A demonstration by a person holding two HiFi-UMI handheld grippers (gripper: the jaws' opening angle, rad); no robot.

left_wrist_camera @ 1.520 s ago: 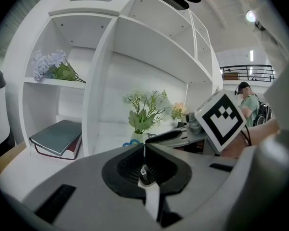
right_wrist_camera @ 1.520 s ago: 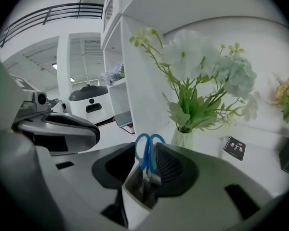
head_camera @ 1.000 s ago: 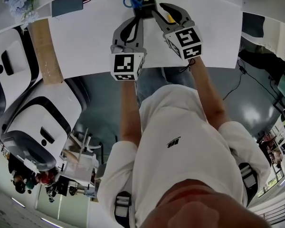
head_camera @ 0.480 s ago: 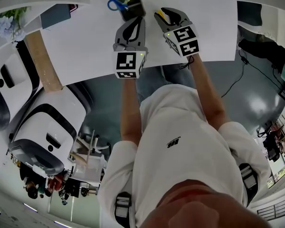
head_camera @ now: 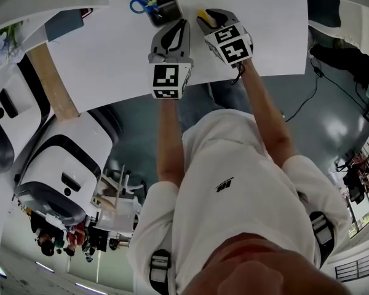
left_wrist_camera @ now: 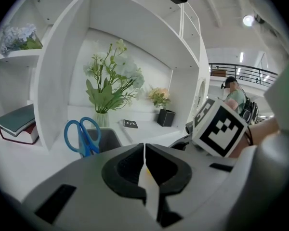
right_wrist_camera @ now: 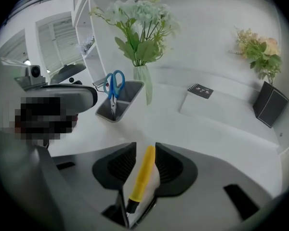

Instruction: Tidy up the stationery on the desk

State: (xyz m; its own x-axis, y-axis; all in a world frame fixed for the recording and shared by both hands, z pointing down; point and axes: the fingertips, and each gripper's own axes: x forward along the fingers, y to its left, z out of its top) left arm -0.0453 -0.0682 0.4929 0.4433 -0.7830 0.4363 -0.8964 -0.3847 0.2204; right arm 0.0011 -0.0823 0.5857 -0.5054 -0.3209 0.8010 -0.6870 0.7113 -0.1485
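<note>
The slim yellow plastic pen (right_wrist_camera: 142,177) with a dark tip lies on the white desk (right_wrist_camera: 216,134). It runs lengthwise between the pads of the right claw (right_wrist_camera: 144,149), whose jaws have just been opening and stand wide. Bare desk shows along the pen's left side, so I judge it straddled rather than gripped (it may brush the right pad, too close to call). The left claw (left_wrist_camera: 144,150) is closed, its pads meeting with nothing between them, and it hovers just beside the right one. The pen looks light, stiff and smooth-barrelled, so it should lift with little force but may roll on the desk or slide within the pads. Taking it near the middle of the barrel, pads flat against its sides, seems the safest hold, since a pinch near either end would let it swing. Beyond the claws, apart from the pen, stands the dark grey rectangular pen holder (right_wrist_camera: 127,100), with a pair of blue-handled scissors (right_wrist_camera: 114,84) standing blades-down at its left end. The rest of it looks empty and seems the likely home for the pen. Just beside the holder is a clear glass vase of white flowers (right_wrist_camera: 143,88), close enough to knock on the way in, and a small black notebook (right_wrist_camera: 200,90) lies farther back.
</note>
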